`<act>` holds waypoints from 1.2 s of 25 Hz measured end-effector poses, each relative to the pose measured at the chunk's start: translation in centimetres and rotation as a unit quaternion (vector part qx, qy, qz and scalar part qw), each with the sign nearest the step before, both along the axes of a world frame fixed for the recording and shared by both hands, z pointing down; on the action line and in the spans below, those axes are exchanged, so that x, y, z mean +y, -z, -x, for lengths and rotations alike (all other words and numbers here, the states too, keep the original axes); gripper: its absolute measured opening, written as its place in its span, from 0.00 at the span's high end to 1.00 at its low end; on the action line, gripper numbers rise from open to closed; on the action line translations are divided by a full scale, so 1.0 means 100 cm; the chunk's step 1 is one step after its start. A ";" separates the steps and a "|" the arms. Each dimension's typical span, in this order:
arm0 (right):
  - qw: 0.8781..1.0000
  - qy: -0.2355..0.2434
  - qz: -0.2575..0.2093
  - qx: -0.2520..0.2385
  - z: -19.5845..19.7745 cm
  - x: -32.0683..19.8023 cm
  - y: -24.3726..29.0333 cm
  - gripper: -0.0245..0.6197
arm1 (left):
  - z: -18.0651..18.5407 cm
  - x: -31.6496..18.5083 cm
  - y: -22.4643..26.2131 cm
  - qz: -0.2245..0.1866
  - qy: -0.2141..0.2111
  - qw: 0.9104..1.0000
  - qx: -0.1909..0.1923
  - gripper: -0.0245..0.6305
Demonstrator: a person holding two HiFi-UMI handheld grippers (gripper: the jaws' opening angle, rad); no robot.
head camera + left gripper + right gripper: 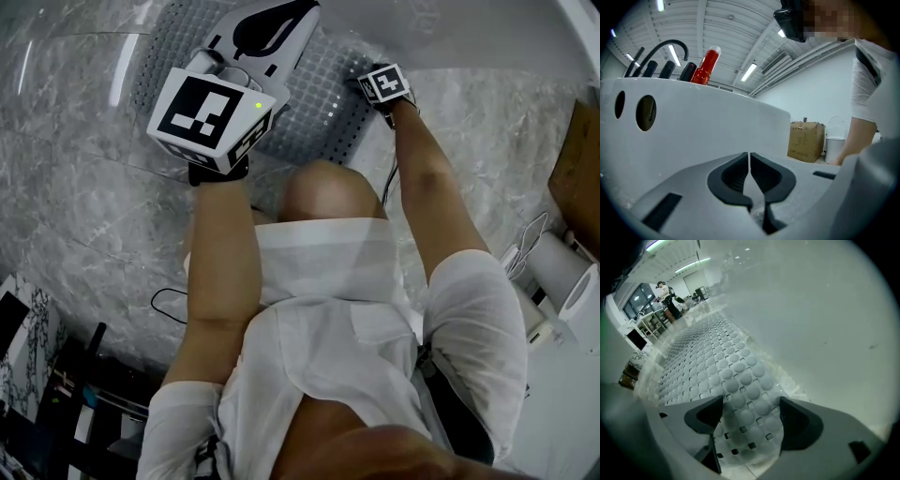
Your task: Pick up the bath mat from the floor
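The bath mat (323,98), grey-white and covered in round bumps, lies flat on the marble floor beside the white bathtub (469,28). My right gripper (375,86) is low at the mat's right end, next to the tub wall. In the right gripper view that gripper (750,420) is open, its jaws standing wide on either side of the mat's near end (726,366) without pressing on it. My left gripper (277,28) is held up above the mat's left part. Seen from its own camera, this left gripper (750,176) is shut with nothing between the pads, facing the tub wall (693,122).
A red bottle (705,65) and a black faucet (665,49) stand on the tub rim. A cardboard box (805,139) sits further off. A thin cable (169,305) loops on the floor by the person's knee. A white bin (553,272) stands at right, a black rack (84,394) at lower left.
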State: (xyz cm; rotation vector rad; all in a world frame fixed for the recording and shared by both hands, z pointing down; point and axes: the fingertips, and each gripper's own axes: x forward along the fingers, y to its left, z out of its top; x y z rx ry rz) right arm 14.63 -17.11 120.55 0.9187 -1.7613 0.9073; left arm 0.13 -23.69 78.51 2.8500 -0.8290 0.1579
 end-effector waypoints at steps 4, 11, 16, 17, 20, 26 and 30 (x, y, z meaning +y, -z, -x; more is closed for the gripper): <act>1.000 0.003 -0.023 0.013 0.001 -0.002 -0.002 0.40 | -0.008 0.002 -0.001 0.000 -0.010 1.000 0.004 0.94; 0.999 -0.026 -0.018 0.035 0.007 0.002 -0.001 0.47 | -0.010 0.003 0.002 -0.001 -0.013 1.000 0.015 0.94; 0.999 -0.041 -0.008 0.034 0.014 0.008 0.005 0.72 | -0.010 0.007 0.006 -0.009 -0.018 1.000 0.011 0.94; 0.998 -0.042 -0.014 0.036 0.018 0.010 0.006 0.92 | -0.010 0.008 0.008 -0.009 -0.017 1.000 0.014 0.94; 0.997 -0.047 -0.043 0.052 0.020 0.013 0.002 0.92 | -0.012 0.012 0.011 -0.008 -0.018 0.999 0.028 0.94; 0.988 -0.147 -0.007 -0.045 0.006 0.029 0.010 0.62 | -0.020 0.011 0.010 -0.008 -0.032 0.999 0.030 0.94; 0.986 -0.165 -0.007 -0.038 -0.010 0.027 0.015 0.50 | -0.036 0.012 0.004 -0.006 -0.051 0.998 0.024 0.94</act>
